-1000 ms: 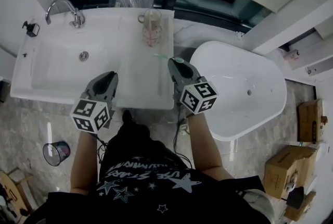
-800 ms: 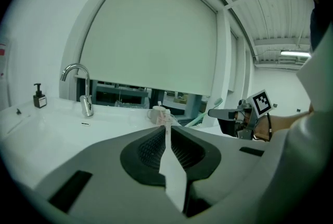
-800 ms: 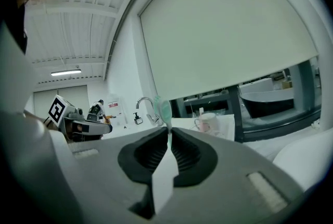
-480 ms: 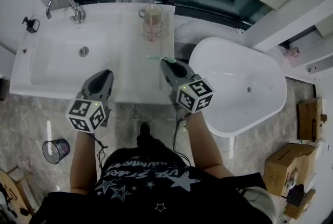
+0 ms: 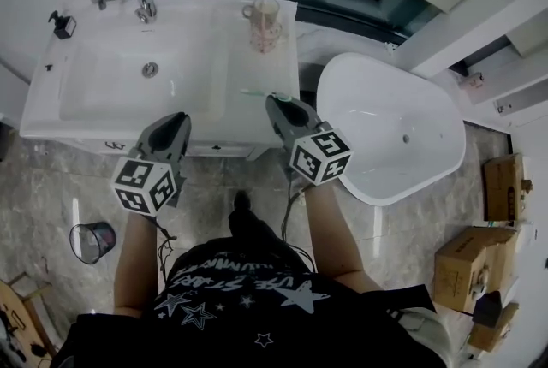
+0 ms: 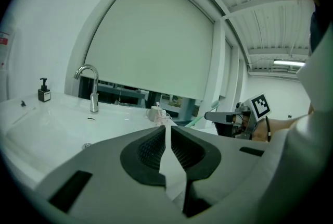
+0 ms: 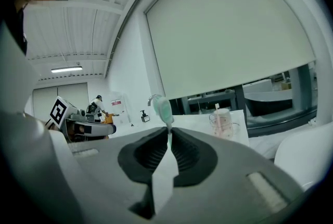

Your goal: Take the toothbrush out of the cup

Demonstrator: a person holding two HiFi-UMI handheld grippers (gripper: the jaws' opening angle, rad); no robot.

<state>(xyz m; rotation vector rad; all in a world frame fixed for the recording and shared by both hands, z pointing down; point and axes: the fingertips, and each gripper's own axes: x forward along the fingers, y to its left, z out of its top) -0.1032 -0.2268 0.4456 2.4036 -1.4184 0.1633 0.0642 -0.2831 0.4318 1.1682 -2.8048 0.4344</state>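
Since the earlier frames both grippers had drawn back from over the countertop (image 5: 257, 71) to its front edge, and the toothbrush (image 5: 255, 92) had come away with the right one. It jutted leftward from the right gripper (image 5: 276, 103) just above mid-frame, pinched between jaws closed tight on it. It was well apart from the pink cup (image 5: 265, 22), which stood at upper centre near the counter's back. At centre left, the left gripper (image 5: 178, 120) had its jaws together with nothing between them. A white bathtub (image 5: 385, 127) filled the right side.
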